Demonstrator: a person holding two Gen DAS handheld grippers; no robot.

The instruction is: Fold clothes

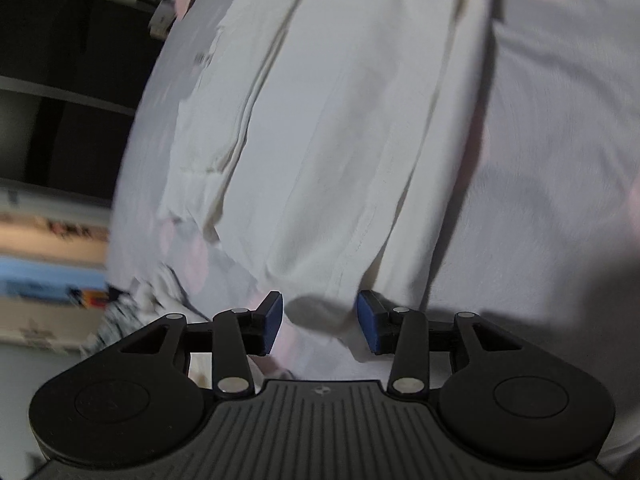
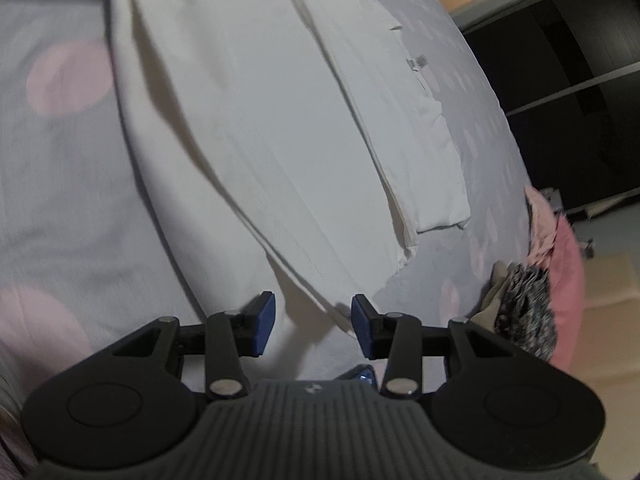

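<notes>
Through the left wrist camera I see the left gripper (image 1: 319,322) with its blue pads (image 1: 272,322) spread apart and nothing pinched between them. Just beyond the tips lies the white garment (image 1: 320,140), stretched lengthwise away from me on the bedsheet (image 1: 560,140), which is pale grey with pink dots. A hemmed end of the cloth sits right ahead of the gap between the jaws (the picture is smeared, so I cannot tell whether the pads touch it). Off to the left stands a dark shelf unit (image 1: 60,80), and a patterned black-and-white cloth (image 1: 120,320) lies at the bed's edge.

Through the right wrist camera, the right gripper (image 2: 313,326) is likewise spread, its pads empty. The white garment (image 2: 280,120) runs away from it in long folded layers, one corner lying just ahead of the right pad. At the right edge of the bed sit a pink fabric heap (image 2: 564,280) and a speckled dark cloth (image 2: 524,304).
</notes>
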